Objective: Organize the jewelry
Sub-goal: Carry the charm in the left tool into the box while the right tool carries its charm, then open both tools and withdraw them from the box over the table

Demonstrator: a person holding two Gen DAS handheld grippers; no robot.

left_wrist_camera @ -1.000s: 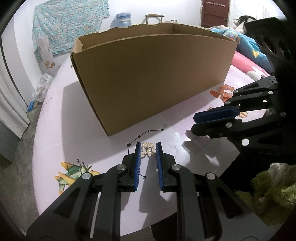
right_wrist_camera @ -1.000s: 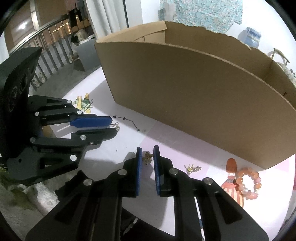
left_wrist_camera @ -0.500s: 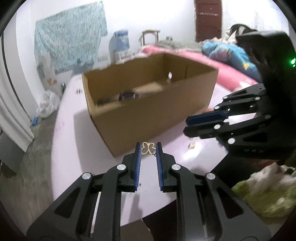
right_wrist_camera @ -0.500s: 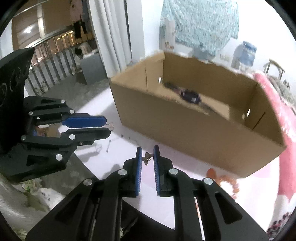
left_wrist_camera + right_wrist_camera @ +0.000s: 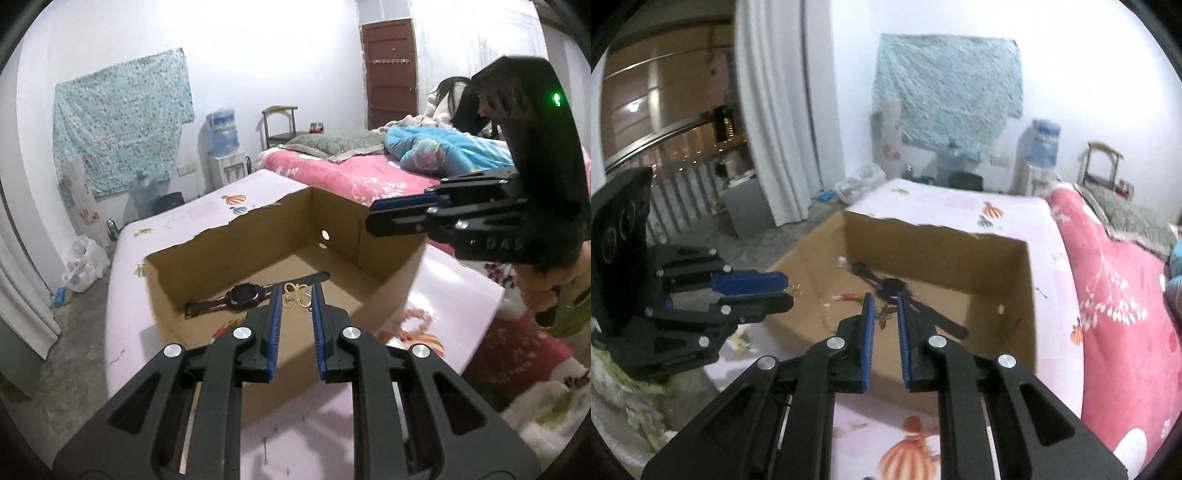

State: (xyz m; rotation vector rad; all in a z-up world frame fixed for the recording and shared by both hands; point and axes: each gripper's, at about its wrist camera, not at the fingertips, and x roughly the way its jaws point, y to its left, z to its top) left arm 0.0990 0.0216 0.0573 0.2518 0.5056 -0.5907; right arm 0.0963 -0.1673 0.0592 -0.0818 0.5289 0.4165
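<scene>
An open cardboard box (image 5: 266, 229) (image 5: 990, 302) stands on the pale pink table. Inside it lies a dark wristwatch (image 5: 245, 295) (image 5: 897, 286). My left gripper (image 5: 296, 299) is shut on a gold butterfly earring (image 5: 295, 297), held in the air over the box's near wall. My right gripper (image 5: 884, 314) is shut on a smaller dark-gold butterfly earring (image 5: 884, 314), also above the box's near edge. Each gripper shows in the other's view: the right gripper (image 5: 373, 218) over the box's right corner, the left gripper (image 5: 788, 290) at the box's left side.
An orange bead bracelet (image 5: 413, 321) lies on the table in front of the box. A bed with a pink cover (image 5: 354, 173) (image 5: 1115, 288) runs along the right. A water dispenser (image 5: 225, 147), a chair (image 5: 279, 122) and a white curtain (image 5: 775, 110) stand further back.
Both grippers have risen from the table with their earrings and now look down into the box, where the watch has come into sight. The bracelet now lies below them.
</scene>
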